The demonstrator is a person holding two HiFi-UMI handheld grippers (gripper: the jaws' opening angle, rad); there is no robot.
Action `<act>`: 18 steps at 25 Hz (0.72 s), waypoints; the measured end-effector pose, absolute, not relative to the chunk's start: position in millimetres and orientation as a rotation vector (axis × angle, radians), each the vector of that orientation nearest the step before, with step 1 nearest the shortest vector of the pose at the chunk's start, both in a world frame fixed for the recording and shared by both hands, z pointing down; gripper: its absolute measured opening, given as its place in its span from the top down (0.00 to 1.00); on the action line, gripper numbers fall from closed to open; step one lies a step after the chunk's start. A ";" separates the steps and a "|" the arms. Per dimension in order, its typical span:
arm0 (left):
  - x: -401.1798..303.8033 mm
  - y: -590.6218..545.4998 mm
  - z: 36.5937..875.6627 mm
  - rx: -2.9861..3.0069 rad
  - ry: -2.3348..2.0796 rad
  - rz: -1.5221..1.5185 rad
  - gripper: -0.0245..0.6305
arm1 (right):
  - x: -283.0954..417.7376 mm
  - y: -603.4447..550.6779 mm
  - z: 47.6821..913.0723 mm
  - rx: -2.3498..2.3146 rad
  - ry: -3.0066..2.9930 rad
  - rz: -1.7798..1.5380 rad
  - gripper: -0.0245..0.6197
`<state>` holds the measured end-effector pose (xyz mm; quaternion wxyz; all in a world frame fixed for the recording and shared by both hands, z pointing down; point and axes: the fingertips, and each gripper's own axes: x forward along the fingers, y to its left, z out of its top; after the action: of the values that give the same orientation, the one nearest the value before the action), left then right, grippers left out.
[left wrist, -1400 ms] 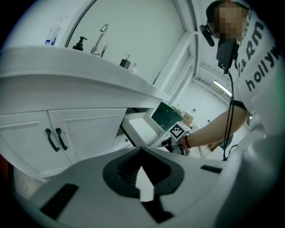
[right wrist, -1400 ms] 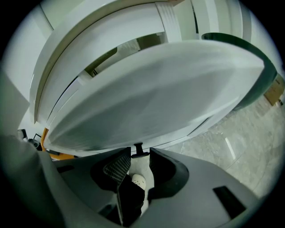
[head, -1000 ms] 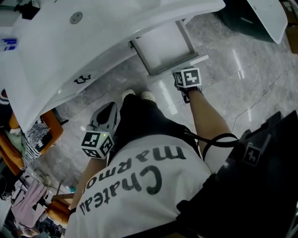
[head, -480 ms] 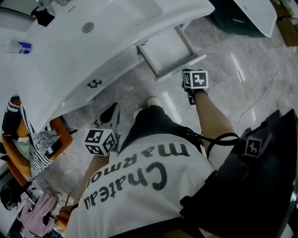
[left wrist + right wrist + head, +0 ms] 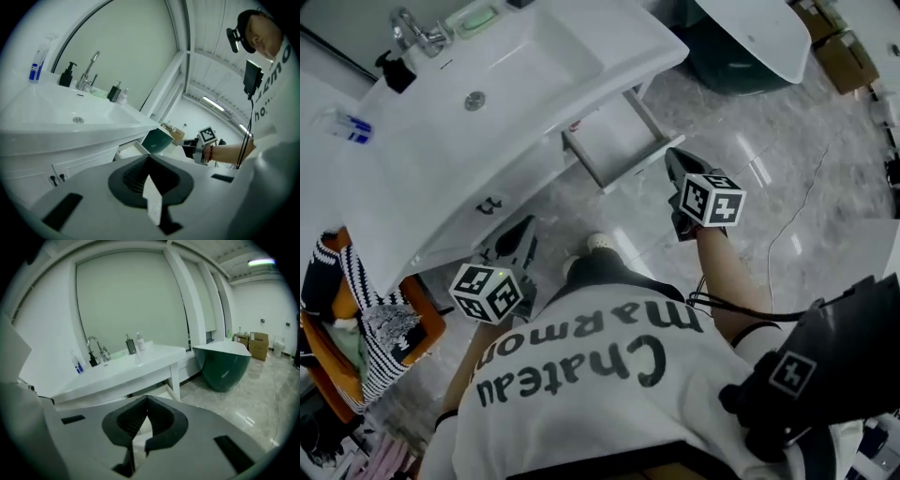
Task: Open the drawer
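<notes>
Across the upper left of the head view a white sink (image 5: 422, 159) is seen. Under its right end, at upper centre, the drawer (image 5: 617, 139) is found pulled out (white like the sink). Just right of its front corner the right gripper (image 5: 672, 157) is held apart from it; its jaws have just been closing and are pressed together on nothing. At lower left the left gripper (image 5: 523, 231) is held, jaws likewise together and empty.

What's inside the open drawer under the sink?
Only a bare pale bottom shows in the drawer; its back part is covered by the sink counter.
</notes>
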<state>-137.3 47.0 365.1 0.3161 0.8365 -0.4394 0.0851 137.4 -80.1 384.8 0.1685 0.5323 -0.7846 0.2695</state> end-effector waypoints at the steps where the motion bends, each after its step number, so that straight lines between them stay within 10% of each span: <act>1: -133.6 41.9 357.9 2.219 -1.151 0.208 0.96 | 137.9 -75.1 367.0 1.535 -2.255 0.749 0.94; 18: -116.7 7.5 285.1 2.423 -1.104 0.040 0.96 | 129.8 -21.1 260.8 1.703 -2.394 0.561 0.95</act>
<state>-116.7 7.5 285.1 0.2373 0.8839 -0.4028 0.0145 129.8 -21.1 260.8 0.0752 0.5676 -0.7982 0.1871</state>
